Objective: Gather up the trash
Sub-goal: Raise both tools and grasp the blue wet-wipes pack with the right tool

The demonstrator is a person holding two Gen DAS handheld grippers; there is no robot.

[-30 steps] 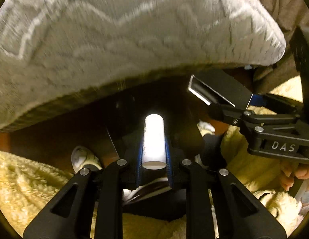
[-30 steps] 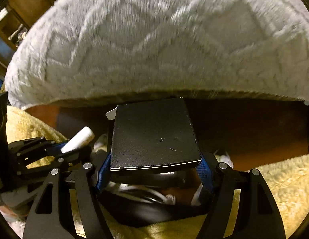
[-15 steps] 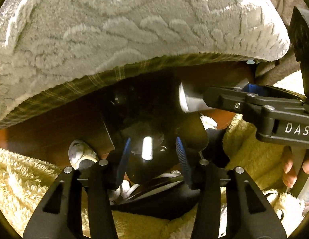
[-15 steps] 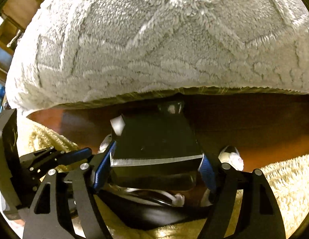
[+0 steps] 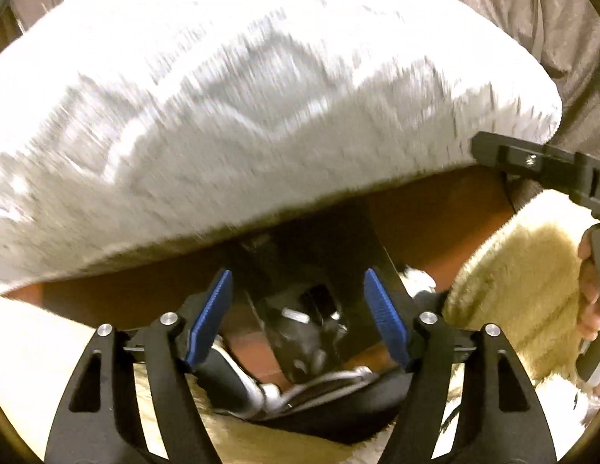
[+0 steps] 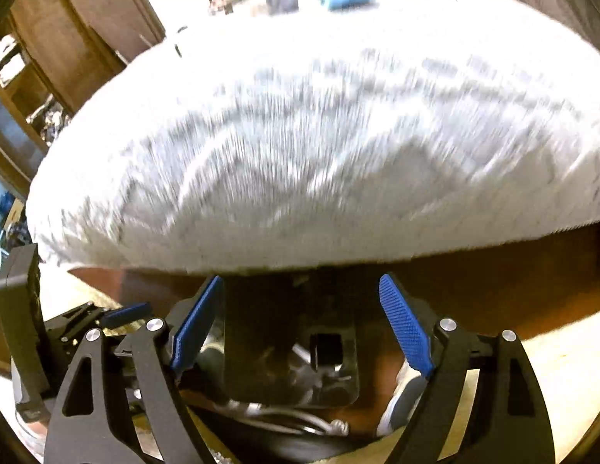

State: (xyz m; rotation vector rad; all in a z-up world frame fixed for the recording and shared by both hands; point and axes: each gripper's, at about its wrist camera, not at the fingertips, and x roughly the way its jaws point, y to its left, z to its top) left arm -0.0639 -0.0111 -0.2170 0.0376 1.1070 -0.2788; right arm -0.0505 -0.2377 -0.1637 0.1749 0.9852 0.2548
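Observation:
A glossy black trash bin stands on the floor under the bed's edge, with dark and shiny bits inside that are blurred. My left gripper hangs above the bin's mouth, its jaws opening and nothing between the blue pads. In the right wrist view the same bin lies below my right gripper, whose jaws are also opening and hold nothing. A small dark block shows inside the bin. The right gripper reaches in from the right of the left wrist view, and the left gripper shows at the lower left of the right wrist view.
A thick grey-white fuzzy blanket bulges over the bed edge just above the bin. A brown wooden bed frame runs behind it. A yellow fluffy rug lies on the floor. A person's hand grips the right handle. A wooden cabinet stands far left.
The left jaws let go of the white tube and the right jaws let go of the black box; both dropped toward the bin. Both grippers lifted, and more of the bed top shows.

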